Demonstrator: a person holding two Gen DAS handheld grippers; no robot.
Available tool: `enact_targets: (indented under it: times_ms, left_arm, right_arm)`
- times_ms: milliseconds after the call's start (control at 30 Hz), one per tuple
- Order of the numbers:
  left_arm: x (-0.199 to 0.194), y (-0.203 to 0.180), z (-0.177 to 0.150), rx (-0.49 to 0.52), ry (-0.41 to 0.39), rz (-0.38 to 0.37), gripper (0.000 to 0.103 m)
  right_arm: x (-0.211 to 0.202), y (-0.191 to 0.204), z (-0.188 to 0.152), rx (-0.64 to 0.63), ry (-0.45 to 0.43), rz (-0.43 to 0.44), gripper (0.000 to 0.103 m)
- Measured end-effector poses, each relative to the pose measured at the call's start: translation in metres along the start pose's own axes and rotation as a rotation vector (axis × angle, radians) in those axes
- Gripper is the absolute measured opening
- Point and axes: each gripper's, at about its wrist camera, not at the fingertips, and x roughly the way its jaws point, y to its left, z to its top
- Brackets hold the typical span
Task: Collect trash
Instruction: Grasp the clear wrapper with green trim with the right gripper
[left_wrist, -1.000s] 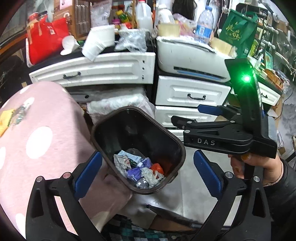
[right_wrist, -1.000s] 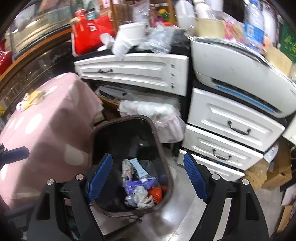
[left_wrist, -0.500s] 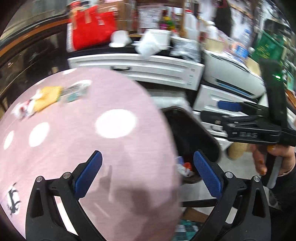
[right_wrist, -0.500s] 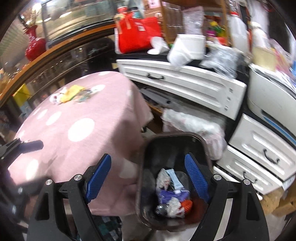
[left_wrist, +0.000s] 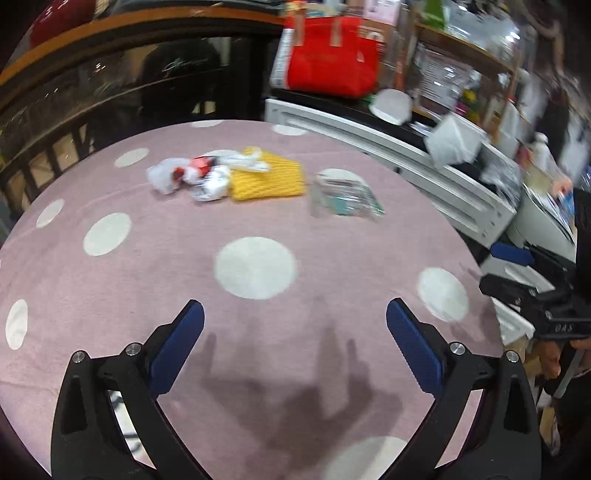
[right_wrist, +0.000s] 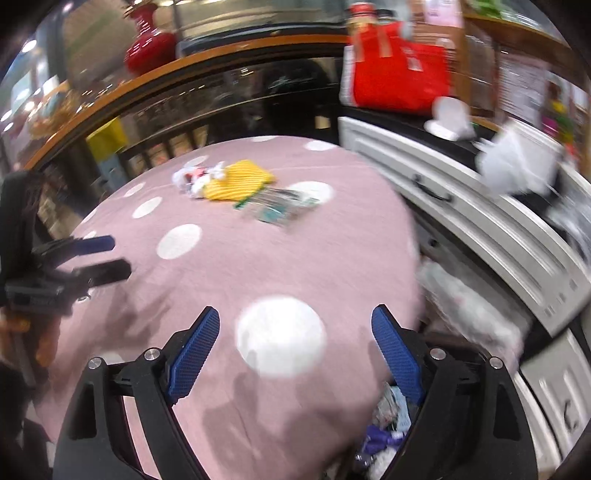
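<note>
Trash (left_wrist: 225, 179) lies in a loose cluster near the far edge of the pink dotted desk (left_wrist: 258, 332): crumpled white and red wrappers, a yellow ribbed piece (left_wrist: 269, 179) touching them, and what looks like a clear packet (left_wrist: 345, 195) just beside it. Left gripper (left_wrist: 293, 341) hangs with jaws spread, empty. Right gripper (right_wrist: 295, 341) jaws are opening, nothing between them.

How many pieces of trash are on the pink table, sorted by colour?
Yellow: 1, the yellow wrapper
White and red: 1, the crumpled white-and-red clump; blur hides whether it is several pieces
Clear with green: 1, the clear packet
Total: 3
</note>
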Motion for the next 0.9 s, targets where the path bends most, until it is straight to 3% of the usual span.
enact_targets:
  times_ms: [167, 533, 667, 900]
  left_arm:
    - [0.017, 0.035, 0.020, -0.027, 0.011, 0.028, 0.097]
    - [0.070, 0.087, 0.067, -0.104, 0.026, 0.022, 0.097]
    - [0.092, 0.090, 0.085, -0.115, 0.043, -0.010, 0.090]
    - [0.125, 0.090, 0.103, -0.135, 0.078, -0.028, 0.071]
  right_arm:
    - [0.046, 0.015, 0.037, -0.105, 0.052, 0.094, 0.083]
    - [0.134, 0.015, 0.095, -0.303, 0.124, 0.094, 0.083]
    - [0.148, 0.017, 0.100, -0.358, 0.146, 0.111, 0.083]
    - [0.154, 0.015, 0.102, -0.368, 0.170, 0.129, 0.056]
